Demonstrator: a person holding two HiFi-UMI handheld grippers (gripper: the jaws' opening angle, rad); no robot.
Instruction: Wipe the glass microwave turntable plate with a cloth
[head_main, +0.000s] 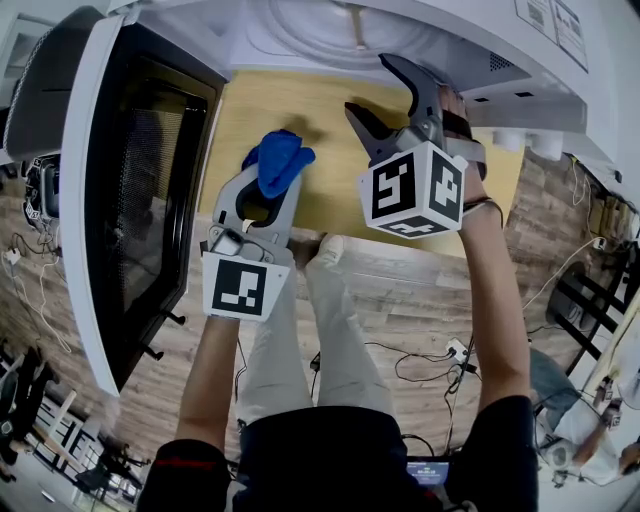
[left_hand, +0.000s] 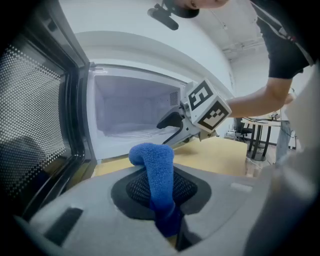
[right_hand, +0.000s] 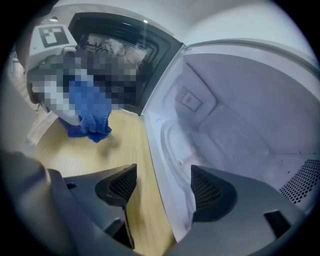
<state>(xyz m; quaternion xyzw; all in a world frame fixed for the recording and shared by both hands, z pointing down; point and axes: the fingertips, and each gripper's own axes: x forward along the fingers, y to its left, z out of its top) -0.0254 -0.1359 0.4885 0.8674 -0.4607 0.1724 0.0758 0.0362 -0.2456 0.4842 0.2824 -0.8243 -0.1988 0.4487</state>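
Observation:
The glass turntable plate lies inside the open white microwave; in the right gripper view the plate shows on the cavity floor just past the jaws. My left gripper is shut on a blue cloth, held over the wooden tabletop in front of the microwave. In the left gripper view the cloth sticks up from between the jaws and folds over. My right gripper is open and empty at the microwave's mouth, its jaws straddling the cavity's front edge.
The microwave door is swung wide open at the left, beside the left gripper. The table's front edge runs just under both grippers. Cables and a power strip lie on the wood-pattern floor below. A desk stands far behind.

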